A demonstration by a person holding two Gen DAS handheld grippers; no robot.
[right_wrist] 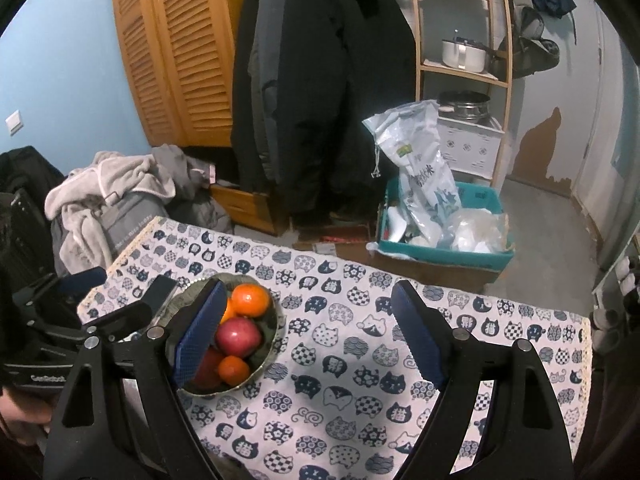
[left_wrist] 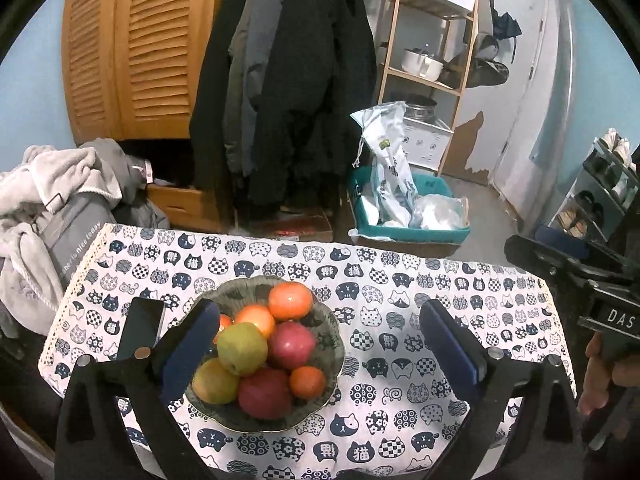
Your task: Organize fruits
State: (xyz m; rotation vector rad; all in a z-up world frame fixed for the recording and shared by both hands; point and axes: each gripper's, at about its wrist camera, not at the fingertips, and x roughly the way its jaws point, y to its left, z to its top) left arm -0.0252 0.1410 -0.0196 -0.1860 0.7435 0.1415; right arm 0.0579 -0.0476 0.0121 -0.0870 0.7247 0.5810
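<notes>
1. Bowl: grey-green, scalloped rim, on cat-print tablecloth, at 7 o'clock in the left wrist view.
2. Fruit count there: three oranges, two red apples, two yellow-green apples.
3. Writing: "DAS" on right gripper; bag text blurred.
4. Left gripper and right gripper: jaws spread wide, empty.

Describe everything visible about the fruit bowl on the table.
The bowl is a shallow dish, dark grey-green with a faint pattern and a wavy rim, glazed like ceramic. It sits upright on the cat-print tablecloth toward the table's left side, beside a dark phone. It is piled with fruit: two red apples, a green-yellow apple, a yellowish fruit and several oranges. Neither gripper touches it; both are open and empty.
</notes>
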